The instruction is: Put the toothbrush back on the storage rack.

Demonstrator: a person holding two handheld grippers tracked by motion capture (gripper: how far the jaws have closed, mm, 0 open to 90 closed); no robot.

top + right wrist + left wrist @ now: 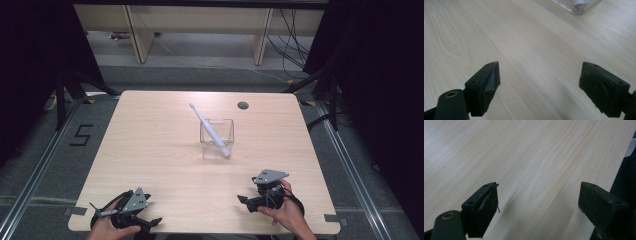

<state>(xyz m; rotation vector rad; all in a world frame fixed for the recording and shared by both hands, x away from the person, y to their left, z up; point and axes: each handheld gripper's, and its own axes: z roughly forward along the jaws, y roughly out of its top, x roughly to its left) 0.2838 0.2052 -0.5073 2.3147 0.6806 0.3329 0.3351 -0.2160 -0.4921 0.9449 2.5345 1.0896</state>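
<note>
- left gripper (150, 221) at near-left table edge, jaws wide apart, nothing between them; black blocky pads (489, 206) over bare wood.
- table (150, 145): pale wood laminate, fine straight grain, rounded corners, small dark grommet hole (243, 105) at the far side.
- toothbrush (209, 129): white, slim, smooth plastic; leans tilted in clear square-walled holder (217, 138) mid-table, head end up toward far-left, butt over the near-right rim.
- right gripper (246, 200) near right edge, jaws spread, empty; holder corner (577, 5) glassy at the top of its own view.
- Likely step: reach for the brush. Grip the mid-handle squarely; slick and thin, may roll; light holder may tip, so steady it.
</note>
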